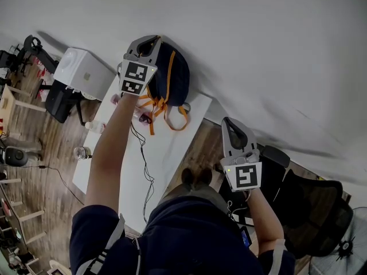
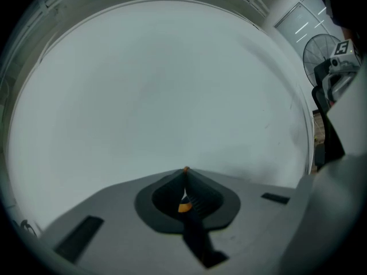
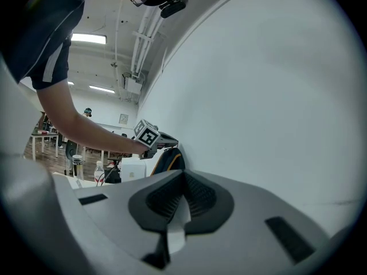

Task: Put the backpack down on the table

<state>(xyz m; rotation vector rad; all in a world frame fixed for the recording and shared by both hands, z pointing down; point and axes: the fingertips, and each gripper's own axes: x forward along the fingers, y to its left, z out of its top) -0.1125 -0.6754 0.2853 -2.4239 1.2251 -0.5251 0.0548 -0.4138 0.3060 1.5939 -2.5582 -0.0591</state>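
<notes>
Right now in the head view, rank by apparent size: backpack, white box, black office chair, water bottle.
1. black office chair, though it may be nearer the camera
2. backpack and white box: close, and the backpack is partly hidden, so unranked
3. water bottle

The backpack (image 1: 176,76) is navy with orange straps; the table (image 1: 169,153) is white. The left gripper (image 1: 148,43) and right gripper (image 1: 230,125) are grey, their cubes patterned with black-and-white square markers. The floor (image 1: 34,153) is brown wood-grain.

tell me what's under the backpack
The white table lies below the backpack, with its orange straps hanging over it. The backpack covers its own base, so whether it touches the table cannot be seen.
</notes>
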